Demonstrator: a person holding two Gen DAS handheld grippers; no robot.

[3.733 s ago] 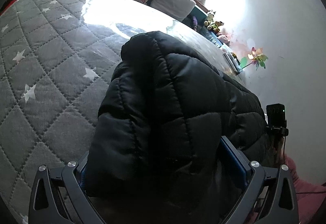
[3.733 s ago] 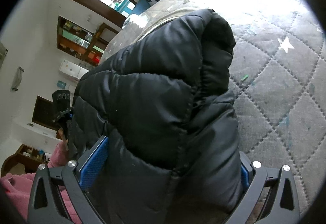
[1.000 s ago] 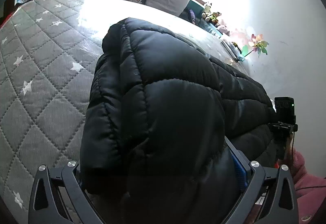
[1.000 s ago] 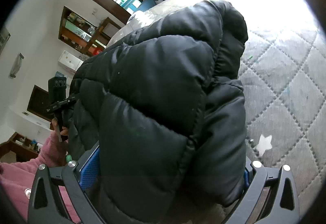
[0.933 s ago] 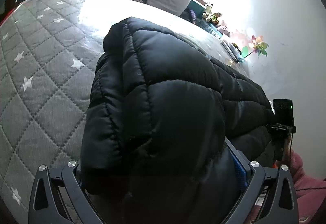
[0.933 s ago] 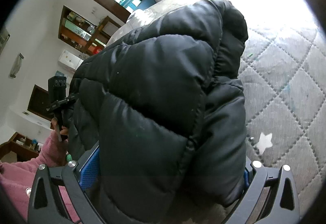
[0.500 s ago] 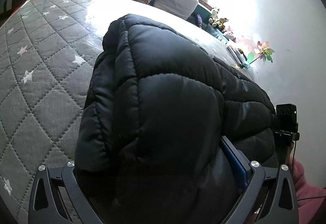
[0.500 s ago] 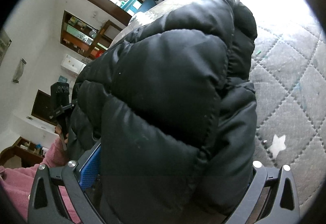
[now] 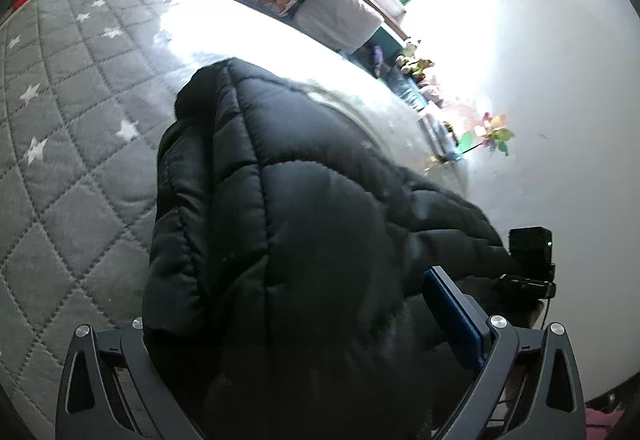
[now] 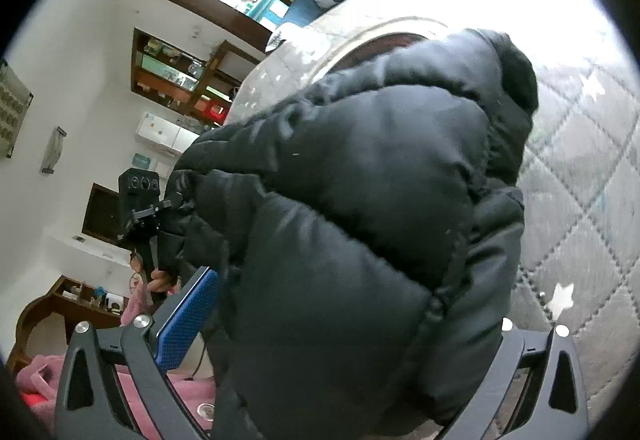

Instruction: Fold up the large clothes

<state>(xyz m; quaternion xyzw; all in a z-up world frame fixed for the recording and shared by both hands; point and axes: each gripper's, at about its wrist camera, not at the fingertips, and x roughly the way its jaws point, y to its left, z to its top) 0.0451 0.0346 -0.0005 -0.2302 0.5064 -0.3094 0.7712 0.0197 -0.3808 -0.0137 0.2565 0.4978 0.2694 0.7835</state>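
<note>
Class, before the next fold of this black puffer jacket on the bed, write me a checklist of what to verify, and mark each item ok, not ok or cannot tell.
1. Left gripper has the black puffer jacket between its fingers: ok.
2. Right gripper holds the jacket too: ok.
3. Grip is firm at the pads: cannot tell, padding hides them.
4. Grey quilted bed cover lies bare beside the jacket: ok.
5. Jacket lies flat, edges lined up: not ok, it is bunched and raised.
6. Sleeves tucked in: cannot tell.

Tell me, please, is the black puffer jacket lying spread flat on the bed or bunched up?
Bunched up. The black puffer jacket bulges in thick doubled layers between the fingers of the left gripper and right gripper, rising above the grey quilted bed cover.
</note>
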